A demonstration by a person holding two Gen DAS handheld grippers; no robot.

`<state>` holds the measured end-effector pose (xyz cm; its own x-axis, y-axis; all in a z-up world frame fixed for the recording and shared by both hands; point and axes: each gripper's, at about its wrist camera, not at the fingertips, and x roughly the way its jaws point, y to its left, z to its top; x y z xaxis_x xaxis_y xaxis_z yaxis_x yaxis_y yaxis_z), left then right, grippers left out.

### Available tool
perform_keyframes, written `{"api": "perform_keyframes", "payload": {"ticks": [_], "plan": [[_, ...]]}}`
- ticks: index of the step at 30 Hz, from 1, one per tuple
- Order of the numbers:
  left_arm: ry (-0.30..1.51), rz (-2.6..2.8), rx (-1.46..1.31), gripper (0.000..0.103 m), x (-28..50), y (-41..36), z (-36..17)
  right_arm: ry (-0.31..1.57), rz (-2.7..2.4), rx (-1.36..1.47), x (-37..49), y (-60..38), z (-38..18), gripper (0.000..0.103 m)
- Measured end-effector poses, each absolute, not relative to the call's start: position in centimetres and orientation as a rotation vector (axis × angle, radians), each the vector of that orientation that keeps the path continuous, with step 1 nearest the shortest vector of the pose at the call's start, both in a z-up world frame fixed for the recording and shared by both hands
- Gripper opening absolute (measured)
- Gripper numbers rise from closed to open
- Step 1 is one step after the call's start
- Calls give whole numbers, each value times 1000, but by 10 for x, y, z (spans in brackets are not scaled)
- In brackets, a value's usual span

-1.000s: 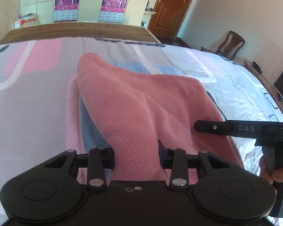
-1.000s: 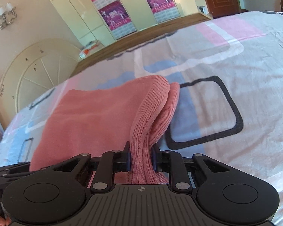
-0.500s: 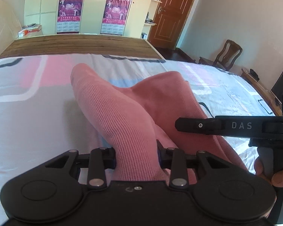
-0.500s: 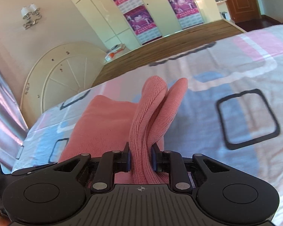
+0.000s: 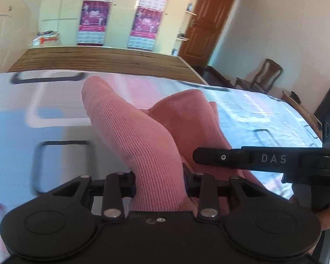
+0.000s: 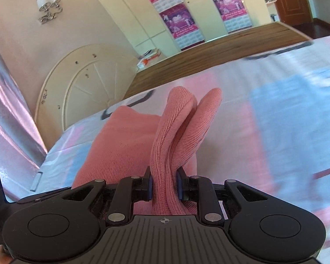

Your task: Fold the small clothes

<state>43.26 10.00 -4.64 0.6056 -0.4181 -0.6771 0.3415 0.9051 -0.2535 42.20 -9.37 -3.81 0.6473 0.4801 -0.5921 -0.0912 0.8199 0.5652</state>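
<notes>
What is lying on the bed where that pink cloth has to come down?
Nothing visible. Both grippers, left and right, already clamp the cloth, and the bed sheet ahead of it shows only its printed pattern.

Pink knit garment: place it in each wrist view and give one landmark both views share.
Left wrist: pink knit garment at centre, rising from between the fingers.
Right wrist: it stands at centre, pinched in a ridge, the rest spreading left.
Shared landmark: purple posters on the wardrobe doors.
</notes>
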Motion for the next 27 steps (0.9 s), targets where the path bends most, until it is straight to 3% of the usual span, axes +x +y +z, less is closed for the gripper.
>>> {"api": "perform_keyframes", "payload": {"ticks": [8,16,19,20,21,27], "plan": [[790,-350,-91,33,463,216,-47,830,431,542,476,32,-51,20],[813,-287,-119,35,493,294,-81,876,403,507,521,92,-84,20],[831,-250,-157,51,494,315,-102,894,300,472,528,85,-99,20],[823,-236,-167,67,492,322,-103,910,288,473,529,79,-104,20],[817,-218,-164,76,491,325,-104,926,291,481,531,75,-110,20],[768,-191,-80,75,474,330,-89,900,235,386,526,82,-110,21]]}}
